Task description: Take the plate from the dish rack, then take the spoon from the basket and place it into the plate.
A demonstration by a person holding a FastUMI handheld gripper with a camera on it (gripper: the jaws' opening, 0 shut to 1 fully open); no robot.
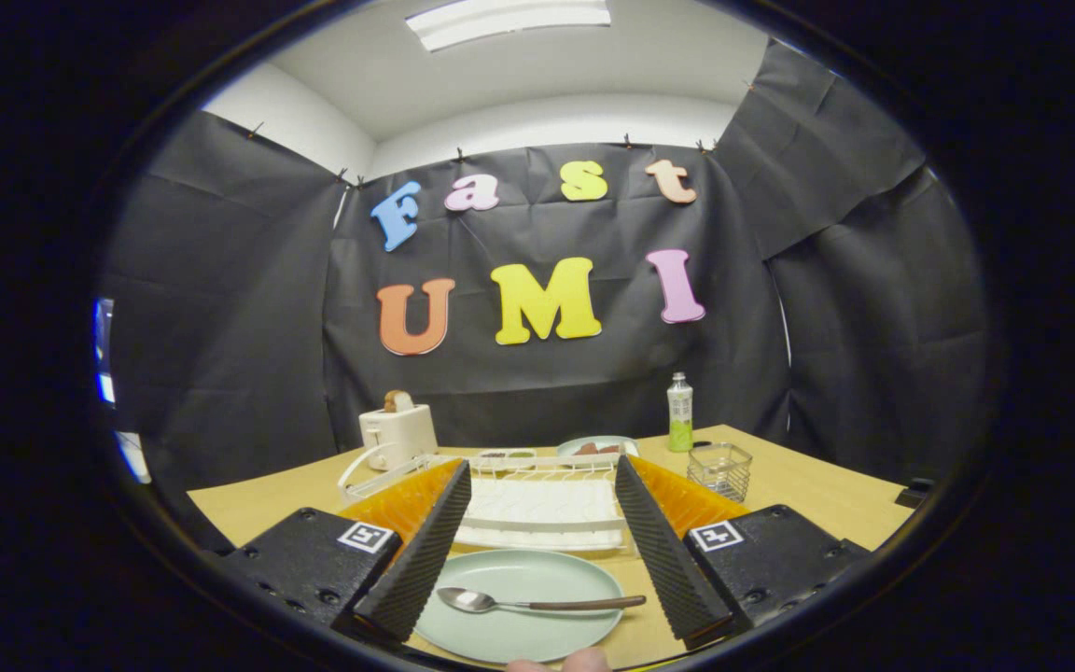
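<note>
Pale green plate (519, 607) lies on the wooden worktop (817, 485) between the fingers of the tool (542, 523), which stand wide apart, gripping nothing. The spoon (537, 603) rests across the plate. Just beyond it sits the white dish rack (537, 509), with a wire basket (719, 469) further ahead.

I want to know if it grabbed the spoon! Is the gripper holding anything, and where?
Nothing is held. The hand-held gripper is open, its fingers spread wide apart. The spoon lies loose on the pale green plate between them, touched by neither finger.
</note>
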